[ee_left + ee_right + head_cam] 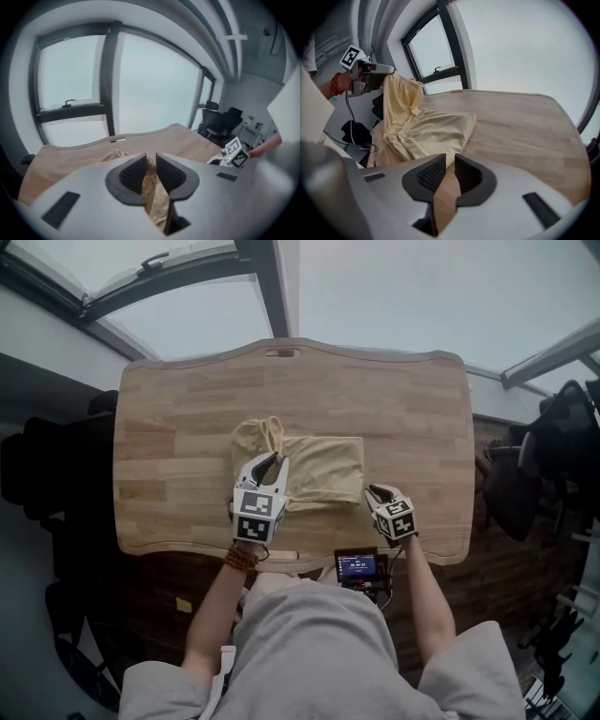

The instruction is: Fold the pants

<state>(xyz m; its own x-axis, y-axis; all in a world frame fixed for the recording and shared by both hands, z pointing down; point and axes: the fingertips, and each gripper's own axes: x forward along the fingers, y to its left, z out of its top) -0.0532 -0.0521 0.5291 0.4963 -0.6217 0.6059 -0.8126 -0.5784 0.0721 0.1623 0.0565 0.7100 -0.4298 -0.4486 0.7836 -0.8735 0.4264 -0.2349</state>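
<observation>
Well, the left tongs (151,161) are pinching a fold of the tan pants (323,470) — the cloth runs down through their gap and fills it. That pinched edge is held up off the counter (187,409) and hangs from the tongs in a loose drape. The rest of the garment lies just beyond them and to their right as a flattish, partly folded rectangle.

The right tongs (451,164) hold nothing. They stand slightly apart, and only bare wood shows through the narrow slit. They hover near the counter's front edge, just right of the pants' near corner and clear of the cloth, with the left tongs off to their left past the garment.

Behind the left tongs, an orange beaded band (242,559) circles the person's wrist. Behind the right tongs, a small lit screen (358,566) sits at the counter's near edge. Farther out — past the counter, to the right of the left tongs — stands a dark office chair (213,123), and tall windows (154,89) fill the wall ahead.
</observation>
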